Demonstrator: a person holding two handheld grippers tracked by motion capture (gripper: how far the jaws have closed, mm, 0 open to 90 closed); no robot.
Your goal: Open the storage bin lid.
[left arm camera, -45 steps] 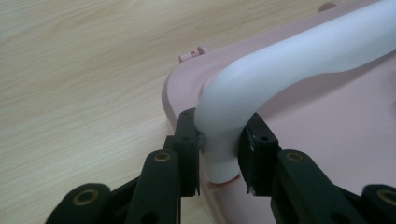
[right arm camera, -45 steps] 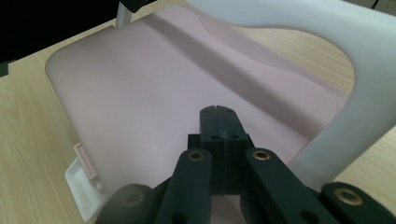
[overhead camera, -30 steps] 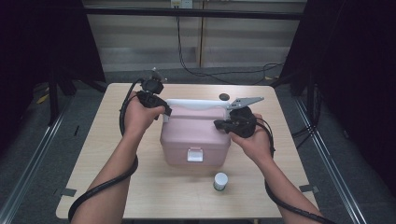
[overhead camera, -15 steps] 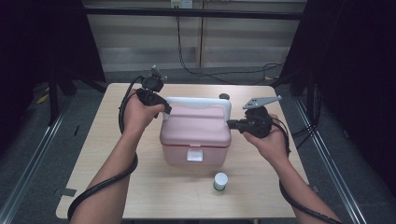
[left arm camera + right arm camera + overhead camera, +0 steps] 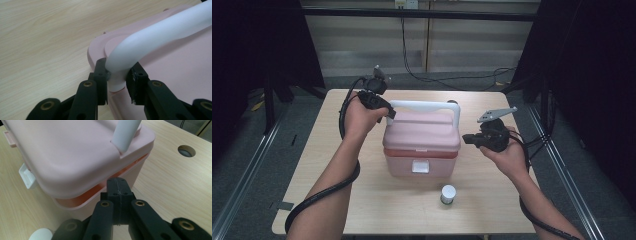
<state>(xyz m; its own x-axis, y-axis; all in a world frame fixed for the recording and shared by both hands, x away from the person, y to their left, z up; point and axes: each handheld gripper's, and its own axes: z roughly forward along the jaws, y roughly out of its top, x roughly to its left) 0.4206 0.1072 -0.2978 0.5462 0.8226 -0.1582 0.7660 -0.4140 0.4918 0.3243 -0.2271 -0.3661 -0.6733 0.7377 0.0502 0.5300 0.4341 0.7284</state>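
A pink cooler box (image 5: 422,145) stands near the middle of a pale wooden table (image 5: 337,200), its white carry handle (image 5: 424,105) raised upright over the lid. The left gripper (image 5: 388,113) is clamped on the handle's left end, just above the point where it joins the lid; in the left gripper view the two black jaws press on either side of the white tube (image 5: 140,47). The right gripper (image 5: 467,138) is held in the air just beside the box's right side, its jaws shut together on nothing, the tips pointing at the seam where the lid sits slightly ajar above the pink body (image 5: 70,152). A white latch (image 5: 420,166) sits on the front wall. A small white-capped bottle (image 5: 447,194) stands on the table in front of the box, apart from it.
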